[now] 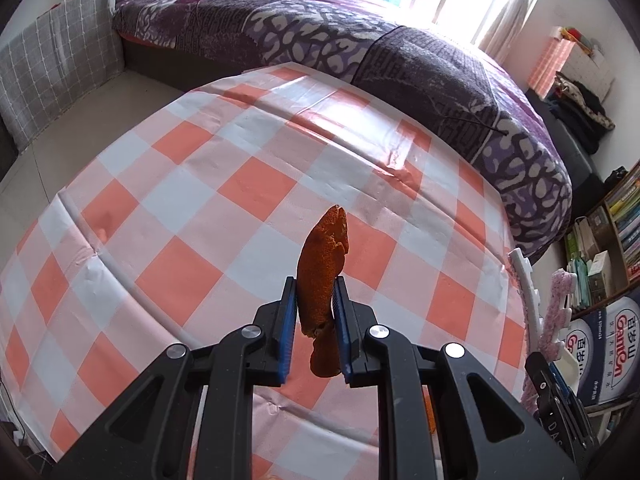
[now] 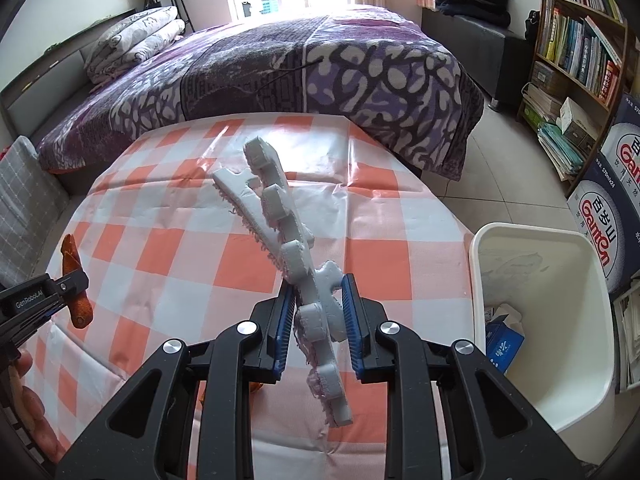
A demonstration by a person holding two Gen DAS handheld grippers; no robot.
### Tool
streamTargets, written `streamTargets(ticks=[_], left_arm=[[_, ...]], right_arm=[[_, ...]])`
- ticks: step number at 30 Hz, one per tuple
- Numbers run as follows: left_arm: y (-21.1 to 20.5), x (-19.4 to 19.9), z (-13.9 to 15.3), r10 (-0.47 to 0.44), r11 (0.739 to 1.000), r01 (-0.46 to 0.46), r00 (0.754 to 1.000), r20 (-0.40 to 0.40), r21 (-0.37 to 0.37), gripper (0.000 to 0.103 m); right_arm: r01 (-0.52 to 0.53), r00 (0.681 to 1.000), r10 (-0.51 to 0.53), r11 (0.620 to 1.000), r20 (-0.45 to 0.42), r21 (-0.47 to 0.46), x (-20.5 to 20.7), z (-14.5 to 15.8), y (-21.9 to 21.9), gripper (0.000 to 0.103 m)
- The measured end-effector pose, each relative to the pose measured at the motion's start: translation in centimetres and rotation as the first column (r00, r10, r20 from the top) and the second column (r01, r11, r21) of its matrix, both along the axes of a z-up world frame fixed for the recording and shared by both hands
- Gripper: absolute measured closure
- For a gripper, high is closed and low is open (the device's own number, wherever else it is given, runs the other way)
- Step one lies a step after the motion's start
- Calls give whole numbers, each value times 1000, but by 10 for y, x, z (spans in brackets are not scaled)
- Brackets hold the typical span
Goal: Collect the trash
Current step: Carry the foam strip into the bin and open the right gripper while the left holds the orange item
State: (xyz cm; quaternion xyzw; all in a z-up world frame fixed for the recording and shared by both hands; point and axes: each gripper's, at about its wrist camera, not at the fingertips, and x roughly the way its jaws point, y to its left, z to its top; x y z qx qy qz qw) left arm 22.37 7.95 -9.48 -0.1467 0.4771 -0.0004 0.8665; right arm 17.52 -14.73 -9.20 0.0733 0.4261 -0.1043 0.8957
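The left claw [image 1: 316,308] is closed on an orange-brown peel scrap [image 1: 322,276], pinched at mid-length between the blue pads so one end sticks up toward 12 o'clock and the other hangs below the fingers, clear of the checked surface [image 1: 200,208]. It looks dry, thin and very light, probably a little brittle, so a flat pinch across its broad faces suits it and it should drop freely once released. The right claw [image 2: 316,312] is nearly closed on a bundle of white foam strips [image 2: 288,236] with toothed edges and a pink fuzzy backing, gripped near the lower end; the long free part leans away toward 11 o'clock above the surface. Foam like this is likely featherweight and springy but long and awkward, apt to swing, catch or snap at the notches, and a hold nearer its middle would steady it. The white bin [image 2: 540,320] stands off the surface's edge at 3 o'clock from the right claw, its mouth open with a blue carton inside. Between surface edge and bin the way looks open; the bed [image 2: 280,72] lies beyond at 12 o'clock and a bookshelf [image 2: 580,48] stands at 2 o'clock, well apart.
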Motion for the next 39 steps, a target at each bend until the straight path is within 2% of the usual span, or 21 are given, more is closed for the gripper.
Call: streamTargets(ticks=[25, 34, 39], left_arm=[[-77, -27, 36, -156, 988, 155, 985, 70, 15, 85], [-109, -36, 45, -217, 976, 216, 972, 85, 19, 85], [-130, -44, 49, -258, 966, 256, 961, 96, 33, 85]], right_arm=[[175, 984, -176, 984, 19, 32, -27, 17, -66, 80], [260, 965, -262, 964, 26, 52, -42, 22, -98, 80], [339, 940, -342, 938, 21, 75, -53, 24, -124, 79]])
